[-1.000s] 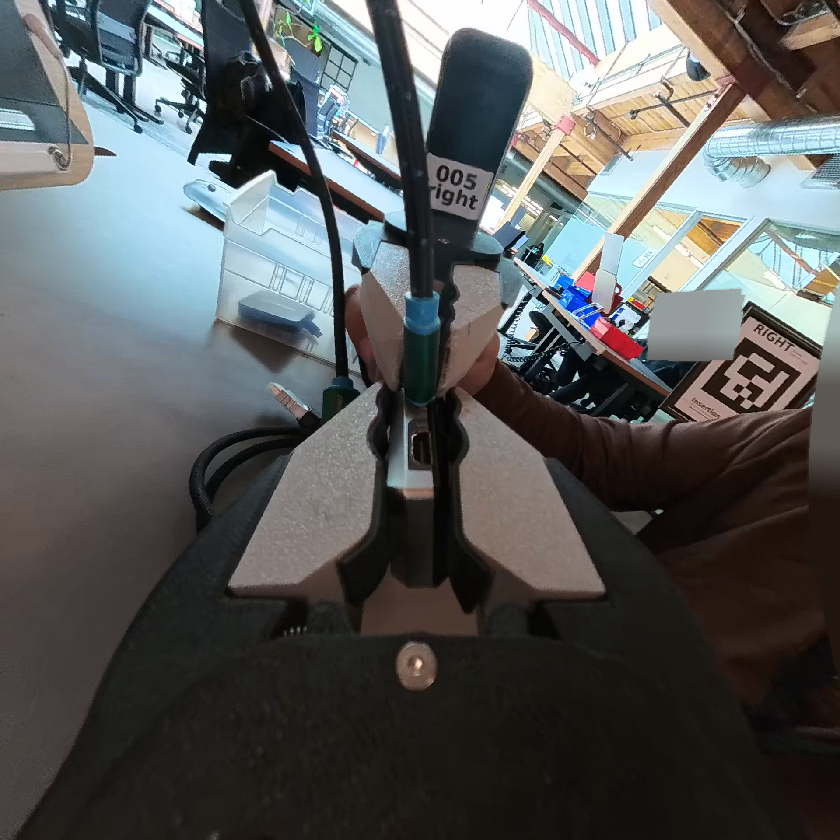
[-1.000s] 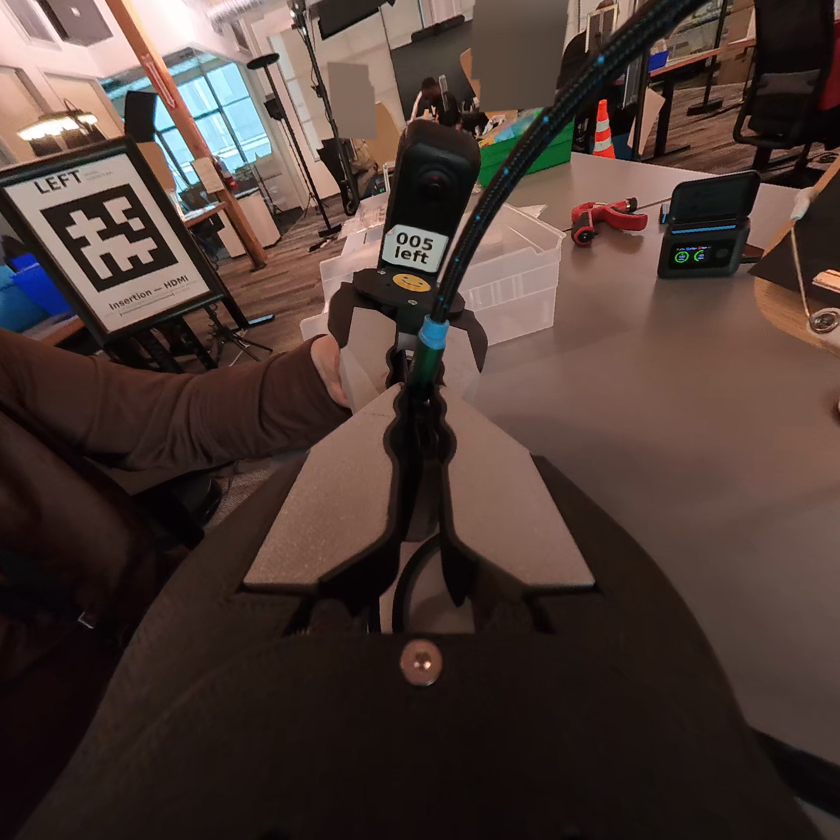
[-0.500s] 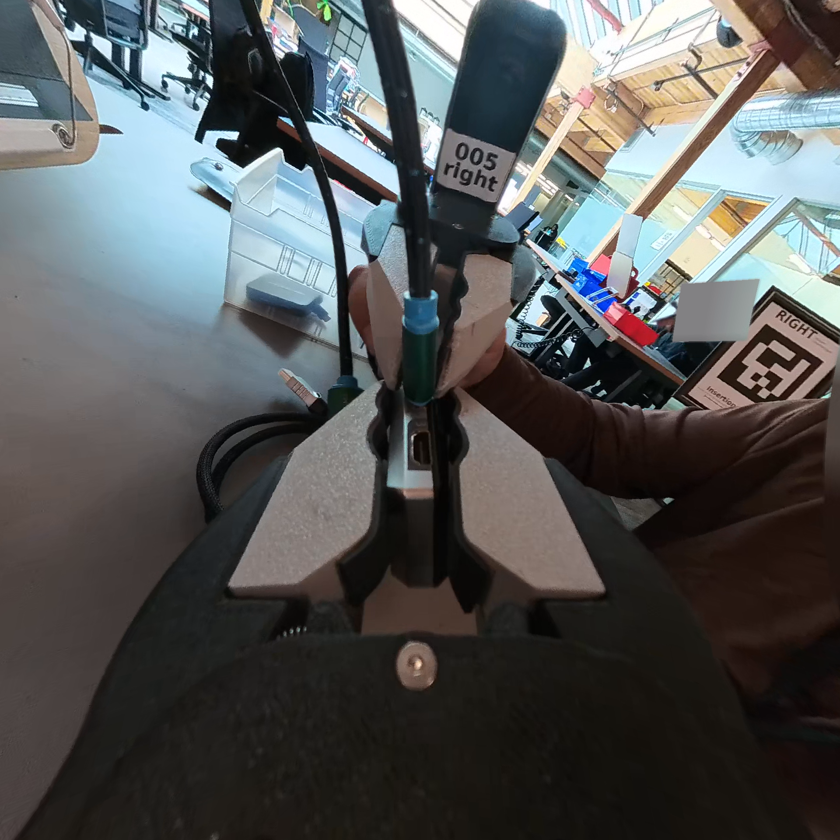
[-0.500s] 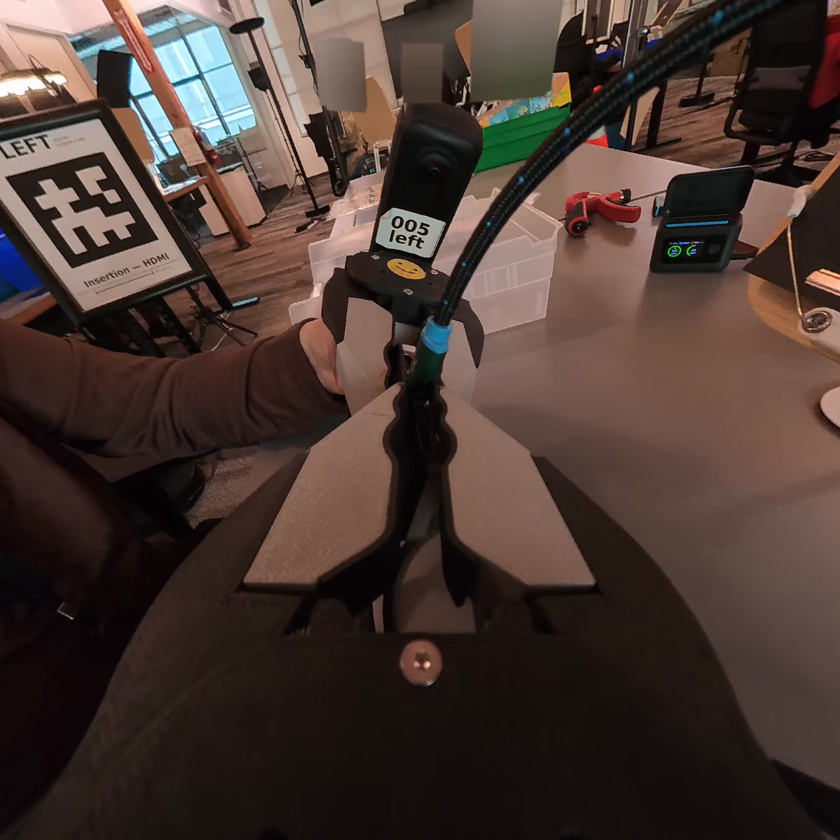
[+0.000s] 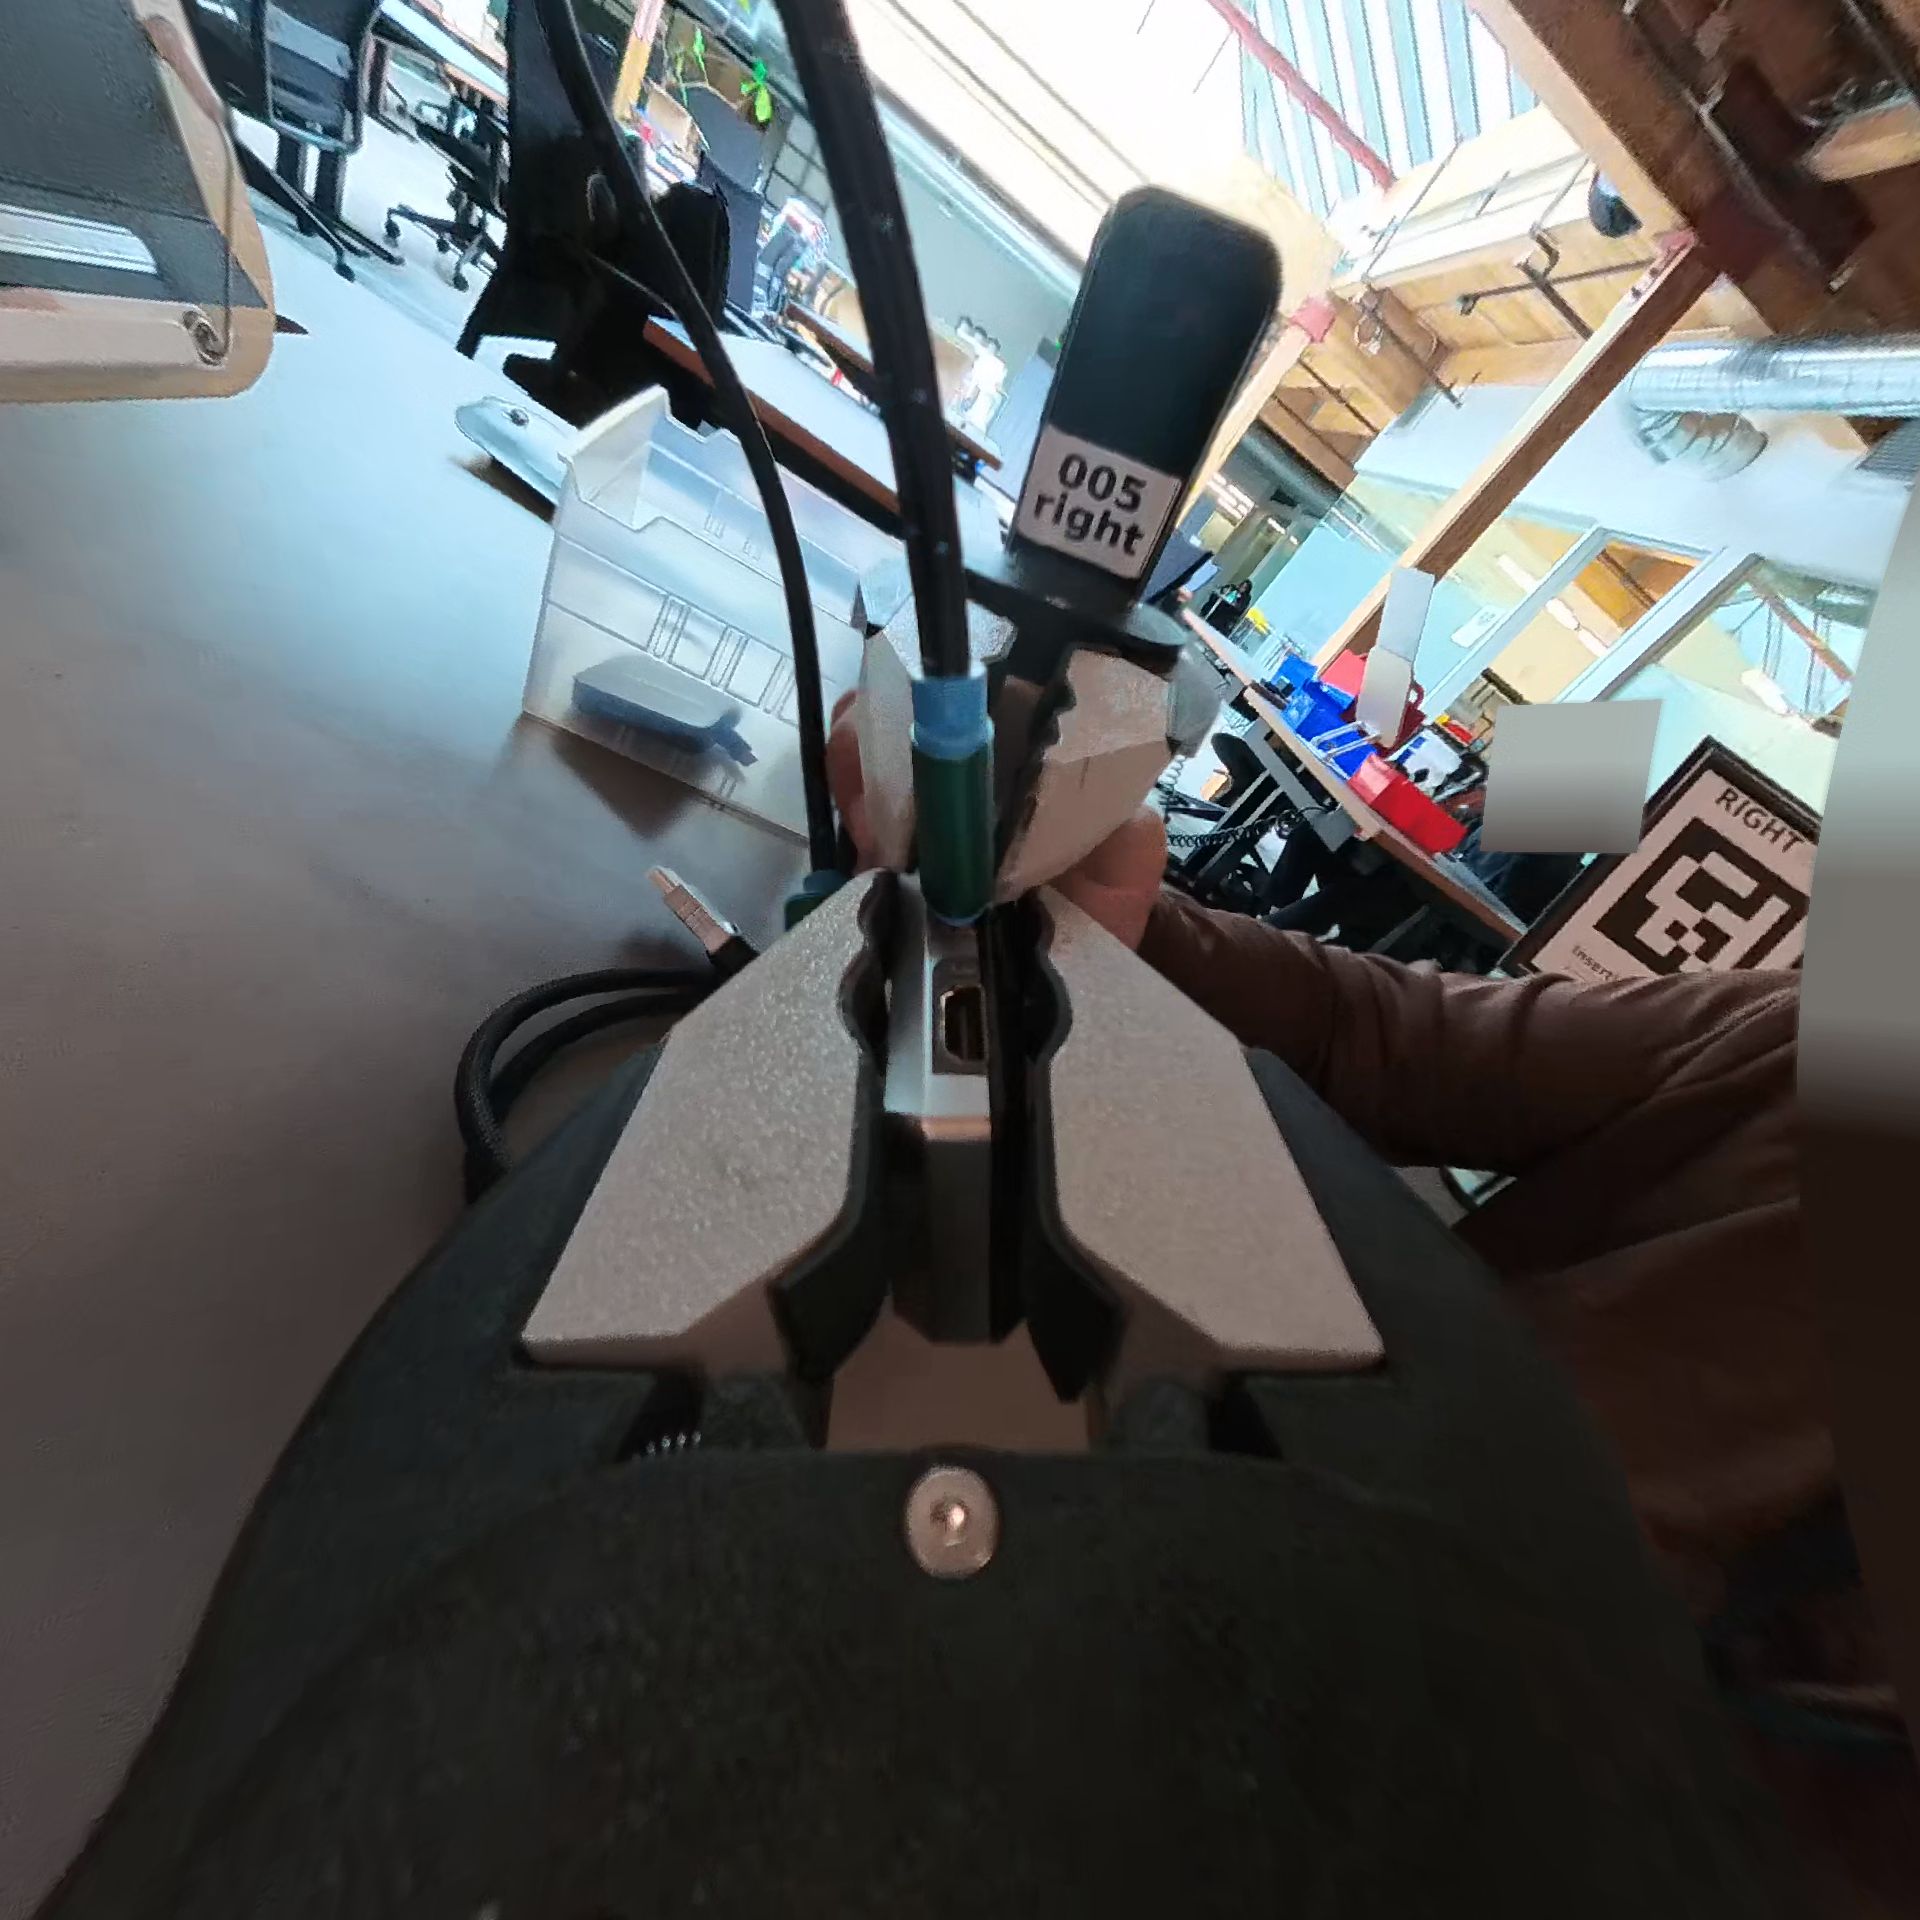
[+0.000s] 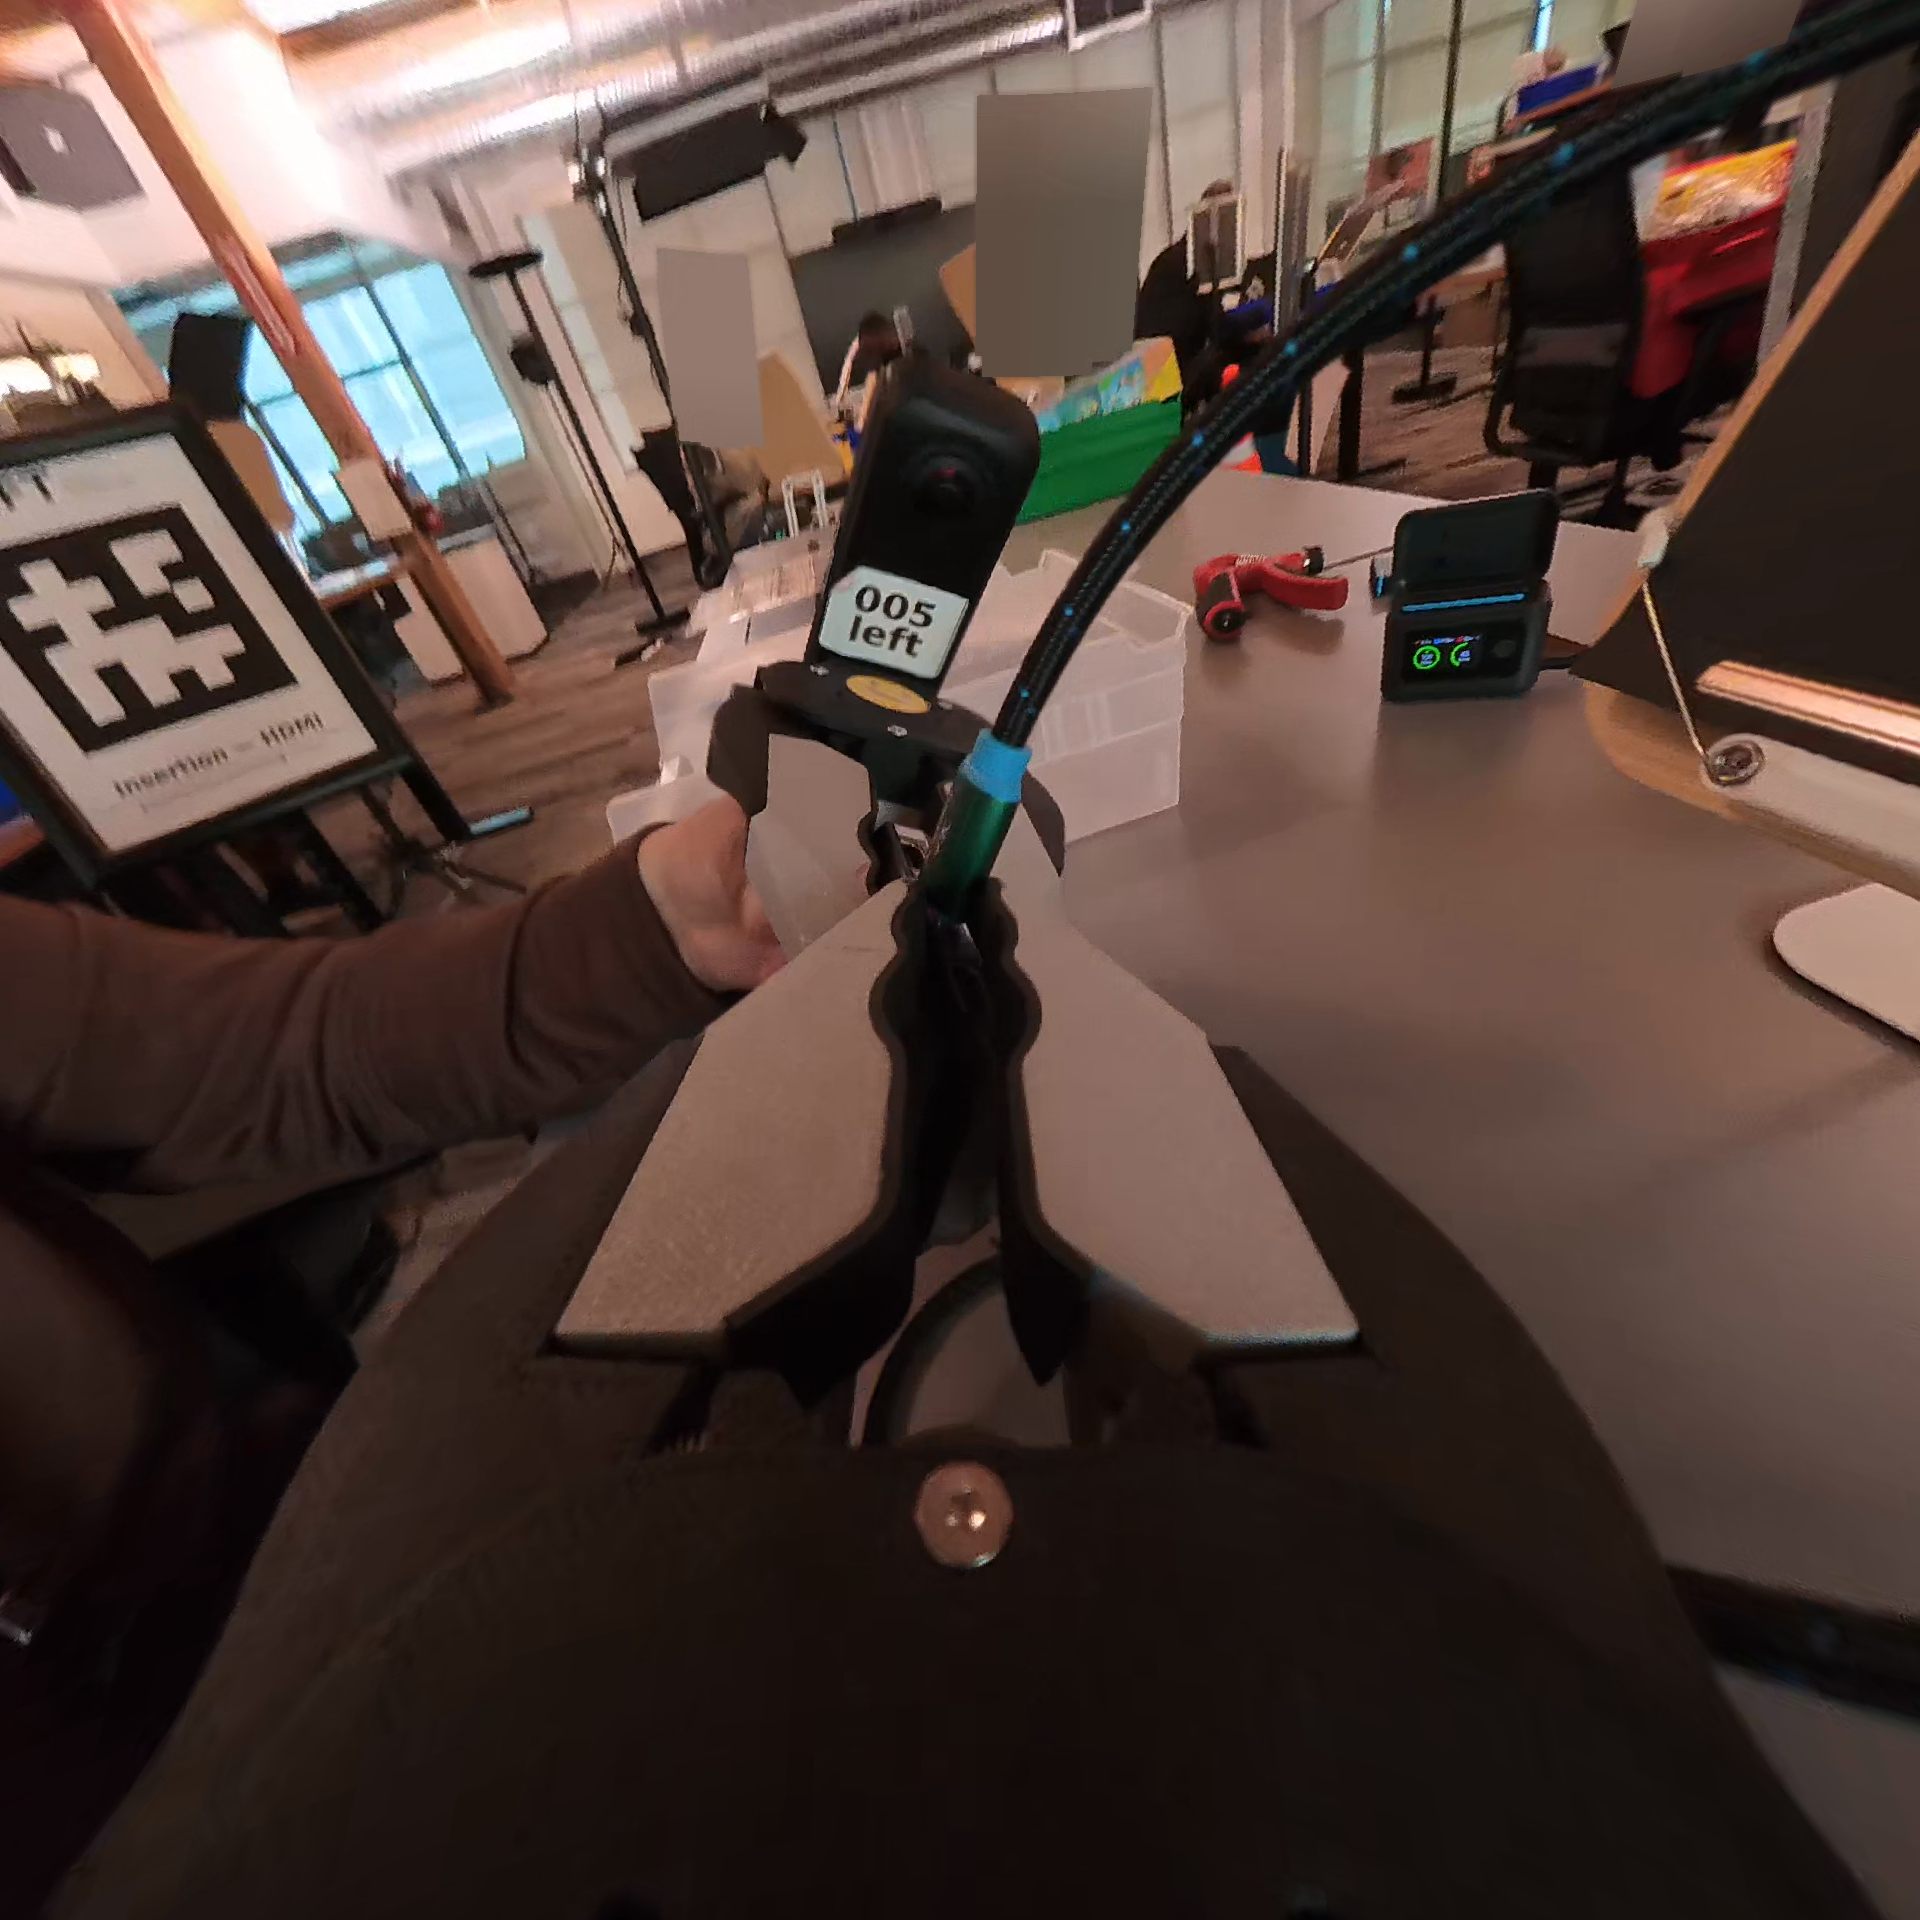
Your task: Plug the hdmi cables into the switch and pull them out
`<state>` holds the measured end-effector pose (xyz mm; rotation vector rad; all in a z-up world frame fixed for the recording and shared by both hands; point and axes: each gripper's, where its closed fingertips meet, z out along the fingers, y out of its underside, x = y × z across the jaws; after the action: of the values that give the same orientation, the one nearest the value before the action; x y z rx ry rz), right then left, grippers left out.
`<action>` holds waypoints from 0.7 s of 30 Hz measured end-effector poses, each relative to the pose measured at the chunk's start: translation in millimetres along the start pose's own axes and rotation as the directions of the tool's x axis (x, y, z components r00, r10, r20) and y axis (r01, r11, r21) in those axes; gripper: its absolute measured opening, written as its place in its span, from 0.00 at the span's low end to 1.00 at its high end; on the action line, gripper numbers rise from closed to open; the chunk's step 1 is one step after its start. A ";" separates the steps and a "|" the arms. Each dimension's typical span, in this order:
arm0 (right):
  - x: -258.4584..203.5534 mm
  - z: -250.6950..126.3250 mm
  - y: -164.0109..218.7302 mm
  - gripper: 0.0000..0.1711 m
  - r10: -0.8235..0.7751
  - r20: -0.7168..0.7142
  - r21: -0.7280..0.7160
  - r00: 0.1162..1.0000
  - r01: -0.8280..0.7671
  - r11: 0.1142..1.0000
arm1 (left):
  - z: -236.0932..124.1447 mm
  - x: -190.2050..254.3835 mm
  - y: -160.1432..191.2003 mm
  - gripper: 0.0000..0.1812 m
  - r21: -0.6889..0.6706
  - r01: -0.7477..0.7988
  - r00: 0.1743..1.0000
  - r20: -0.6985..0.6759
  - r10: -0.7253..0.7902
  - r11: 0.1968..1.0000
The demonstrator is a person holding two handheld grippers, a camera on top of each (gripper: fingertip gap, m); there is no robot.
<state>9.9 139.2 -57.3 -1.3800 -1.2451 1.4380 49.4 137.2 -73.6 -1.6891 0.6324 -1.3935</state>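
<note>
While our left tongs (image 5: 951, 935) pinch the silver HDMI switch (image 5: 940, 1049), our right tongs (image 6: 951, 914) squeeze the green HDMI plug (image 5: 954, 821) sitting at its far port. We should keep the switch steady and move the plug straight along the port, never sideways. Another cable (image 5: 582, 1023) lies on the tabletop (image 5: 260, 831).

Both views have swung, the right gripper (image 5: 961, 821) and plug (image 5: 951, 821) tilting rightward.
</note>
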 end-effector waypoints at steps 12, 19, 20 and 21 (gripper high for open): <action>-7.9 0.7 -5.2 0.04 0.091 0.130 0.006 0.987 -0.093 0.996 | -5.3 6.6 -2.2 0.12 -0.013 -0.051 0.999 -0.016 0.050 0.999; -6.1 -17.9 -11.3 0.17 0.111 0.163 0.029 0.980 -0.117 0.993 | 1.0 13.3 -1.7 0.12 -0.003 -0.102 0.994 -0.041 0.101 0.995; -5.6 -18.0 -14.1 0.17 0.104 0.154 0.046 0.983 -0.112 0.993 | 0.5 12.6 -2.2 0.12 0.001 -0.106 0.994 -0.036 0.106 0.994; -6.1 -17.2 -15.1 0.17 0.097 0.149 0.049 0.984 -0.105 0.993 | 0.7 12.4 -2.2 0.12 0.000 -0.110 0.993 -0.033 0.110 0.994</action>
<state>26.1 139.0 -40.1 -1.3355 -1.2300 1.6581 53.0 128.6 -65.1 -1.6112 0.7346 -1.3449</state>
